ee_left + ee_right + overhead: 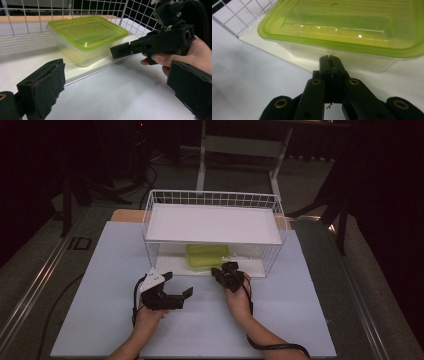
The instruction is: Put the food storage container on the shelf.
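Two grippers sit at the open front of the wire basket (pixel 150 215), and we judge the job barely begun. Our right gripper (pixel 329 58) has its jaws pressed together, tips just short of the green-lidded box (pixel 342 27), which rests untouched on the basket's lower shelf. Our left gripper (pixel 172 292) waits nearby on the table (pixel 300 320), jaws spread wide and empty. Reaching in, gripping the box and drawing it out all remain ahead.

Materials and finishes

Your container (pixel 342 32) is clear plastic under a glossy green lid (pixel 87 31); the basket (pixel 212 197) is white-coated wire; gripper pads (pixel 50 82) are rough black foam.
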`<state>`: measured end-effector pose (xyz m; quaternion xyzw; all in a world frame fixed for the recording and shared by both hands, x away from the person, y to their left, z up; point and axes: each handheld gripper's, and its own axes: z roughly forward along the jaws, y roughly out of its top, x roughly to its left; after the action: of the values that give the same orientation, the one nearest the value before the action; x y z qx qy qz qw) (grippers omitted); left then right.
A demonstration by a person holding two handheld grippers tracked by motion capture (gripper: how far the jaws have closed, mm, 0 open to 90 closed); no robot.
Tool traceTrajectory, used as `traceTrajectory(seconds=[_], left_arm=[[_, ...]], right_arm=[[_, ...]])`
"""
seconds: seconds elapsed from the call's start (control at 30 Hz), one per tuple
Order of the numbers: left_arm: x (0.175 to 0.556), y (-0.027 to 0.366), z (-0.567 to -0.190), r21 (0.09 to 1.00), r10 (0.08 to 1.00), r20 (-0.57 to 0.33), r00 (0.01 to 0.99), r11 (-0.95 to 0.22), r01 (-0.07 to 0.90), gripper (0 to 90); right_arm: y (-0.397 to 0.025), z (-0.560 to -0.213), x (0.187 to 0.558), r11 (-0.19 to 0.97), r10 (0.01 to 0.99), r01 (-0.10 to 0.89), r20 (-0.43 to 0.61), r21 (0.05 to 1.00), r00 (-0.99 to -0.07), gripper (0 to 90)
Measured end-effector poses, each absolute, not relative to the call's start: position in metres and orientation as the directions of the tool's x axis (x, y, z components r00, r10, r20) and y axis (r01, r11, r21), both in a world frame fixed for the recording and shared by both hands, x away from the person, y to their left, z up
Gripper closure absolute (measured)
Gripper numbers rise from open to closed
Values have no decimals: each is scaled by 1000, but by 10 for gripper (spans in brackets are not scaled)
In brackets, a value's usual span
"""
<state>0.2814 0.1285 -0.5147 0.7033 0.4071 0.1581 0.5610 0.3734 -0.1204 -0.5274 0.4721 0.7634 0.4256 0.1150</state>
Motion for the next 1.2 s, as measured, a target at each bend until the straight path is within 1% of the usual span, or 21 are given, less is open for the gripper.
traceTrajectory(seconds=[0.47,0.9,1.0,1.1,1.17,1.2], left_arm=[[280,129,-513,921,748,-224,625,-47,386,27],[279,130,-513,922,747,-217,628,-55,384,27],[279,130,-513,922,747,-213,629,-58,382,27],[279,130,-513,922,747,-211,631,-62,381,27],[279,130,-513,922,746,-209,632,-64,381,27],[279,130,-513,923,745,-209,634,-64,380,27]], right_arm=[[-108,-525,391,165,830,613,228,773,-510,898],[-98,-525,400,152,833,609,231,778,-503,899],[-95,-526,400,177,833,596,203,783,-515,898],[-94,-526,400,173,831,597,209,783,-515,896],[-93,-526,398,162,835,616,226,771,-502,896],[-93,-527,397,172,832,610,217,774,-510,895]])
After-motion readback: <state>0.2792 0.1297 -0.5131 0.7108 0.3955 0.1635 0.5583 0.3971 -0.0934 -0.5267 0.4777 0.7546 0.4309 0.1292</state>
